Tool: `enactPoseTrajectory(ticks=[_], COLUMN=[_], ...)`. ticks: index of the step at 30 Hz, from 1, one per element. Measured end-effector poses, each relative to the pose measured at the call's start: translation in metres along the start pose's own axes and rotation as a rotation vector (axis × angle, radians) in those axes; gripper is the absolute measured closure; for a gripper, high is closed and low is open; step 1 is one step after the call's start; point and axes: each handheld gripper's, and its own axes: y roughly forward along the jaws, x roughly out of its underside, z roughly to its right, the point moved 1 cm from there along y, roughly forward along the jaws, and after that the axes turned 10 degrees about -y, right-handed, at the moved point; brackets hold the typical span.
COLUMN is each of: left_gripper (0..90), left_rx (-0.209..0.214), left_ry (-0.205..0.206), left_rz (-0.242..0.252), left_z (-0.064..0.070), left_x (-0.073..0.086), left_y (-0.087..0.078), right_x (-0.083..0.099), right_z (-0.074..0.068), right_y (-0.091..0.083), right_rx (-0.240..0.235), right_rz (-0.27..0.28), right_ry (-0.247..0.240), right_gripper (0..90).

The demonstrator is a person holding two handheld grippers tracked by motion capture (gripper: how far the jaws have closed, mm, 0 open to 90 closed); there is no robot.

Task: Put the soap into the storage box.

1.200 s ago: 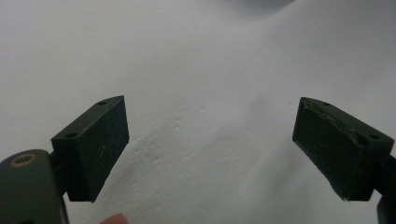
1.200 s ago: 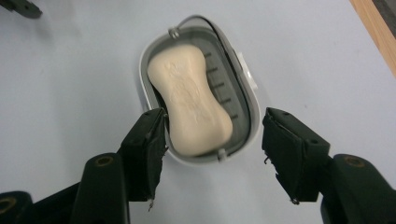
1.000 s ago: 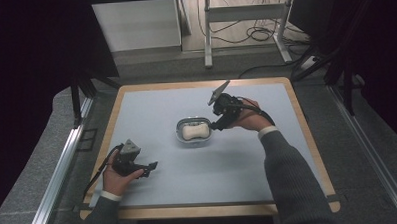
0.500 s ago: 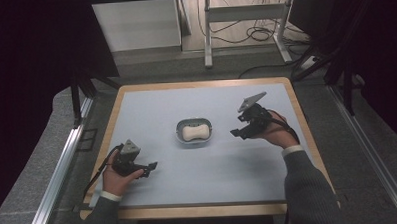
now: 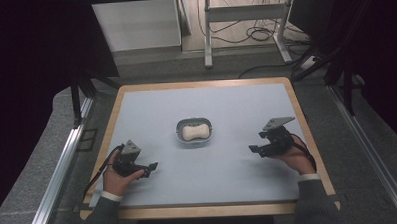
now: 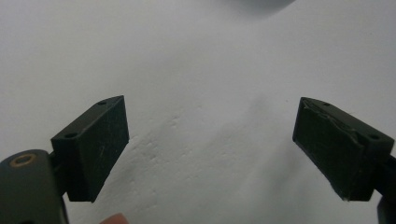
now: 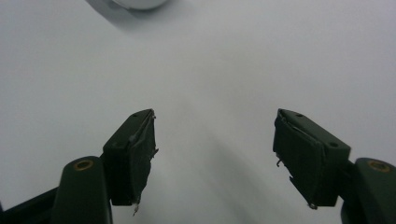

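Observation:
A small grey dish (image 5: 179,132) sits in the middle of the pale blue mat, and a white soap-like bar (image 5: 195,132) lies inside it. My left gripper (image 5: 152,168) rests at the mat's front left, open, its jaws wide apart over bare mat (image 6: 210,135). Over at the mat's right my right gripper (image 5: 253,149) is low, also open, with nothing between its jaws (image 7: 215,154). The dish's rim (image 7: 135,4) peeks in at the top of the right gripper view.
The mat lies on a wooden table (image 5: 307,118) with a raised light-wood border. Metal rails (image 5: 63,161) run along both sides. A white cabinet (image 5: 133,21), table legs and cables stand beyond the far edge.
My right gripper has drawn back from beside the dish to the mat's right side and come lower. The left gripper has stayed in place.

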Motion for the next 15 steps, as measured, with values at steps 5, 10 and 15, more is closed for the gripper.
enactPoseTrajectory(ticks=[5,10,15], left_gripper=[11.1,11.1,11.1], left_rx=[0.002,0.000,0.002], left_ry=[0.002,0.001,0.006], left_rz=[-0.005,0.000,-0.005], left_z=[0.000,0.000,0.001], left_x=[0.000,0.000,0.000], left_y=[0.002,0.000,0.001], right_x=[0.017,0.021,0.023], right_z=[-0.001,-0.002,-0.002], right_y=[0.000,-0.001,-0.001], right_rx=[0.024,0.043,0.055], right_rz=[0.012,0.019,0.028], right_ry=[0.045,0.053,0.061], right_gripper=[26.1,25.1,24.2])
